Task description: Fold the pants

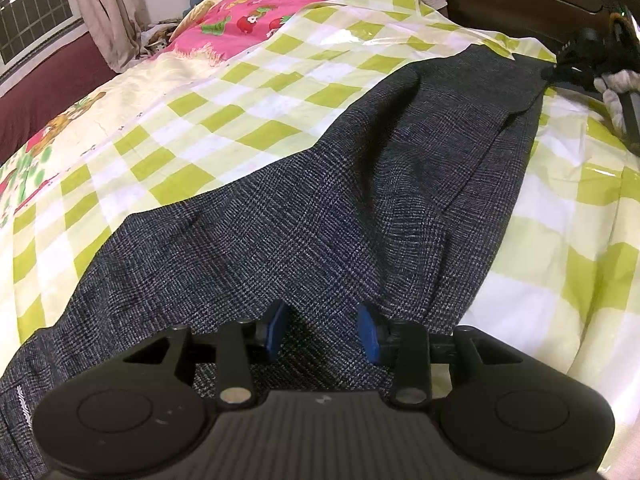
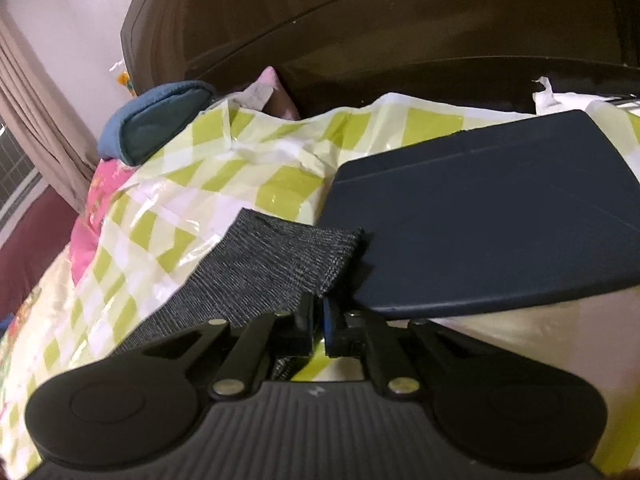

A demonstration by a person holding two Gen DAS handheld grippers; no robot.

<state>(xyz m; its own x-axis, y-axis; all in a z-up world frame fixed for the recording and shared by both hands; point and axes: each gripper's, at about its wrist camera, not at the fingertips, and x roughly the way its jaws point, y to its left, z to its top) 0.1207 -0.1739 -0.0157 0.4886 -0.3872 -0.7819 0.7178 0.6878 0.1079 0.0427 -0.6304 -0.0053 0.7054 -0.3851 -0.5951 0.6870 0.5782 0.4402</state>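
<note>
Dark grey checked pants (image 1: 304, 216) lie stretched along a bed covered by a green and white checked sheet (image 1: 224, 96). My left gripper (image 1: 323, 330) is open just above the waist end of the pants, its blue pads (image 1: 277, 326) apart with cloth between and under them. My right gripper (image 2: 318, 322) is shut on the hem of the pant leg (image 2: 280, 256), which lies slightly lifted off the sheet (image 2: 168, 208). The right gripper also shows in the left wrist view (image 1: 576, 68) at the far end of the leg.
A dark blue flat tablet case (image 2: 500, 216) lies on the bed right beside the held hem. A blue pillow (image 2: 160, 120) and a dark wooden headboard (image 2: 360, 20) are at the back. A pink printed blanket (image 1: 248, 20) and a curtain (image 1: 104, 8) are on the left.
</note>
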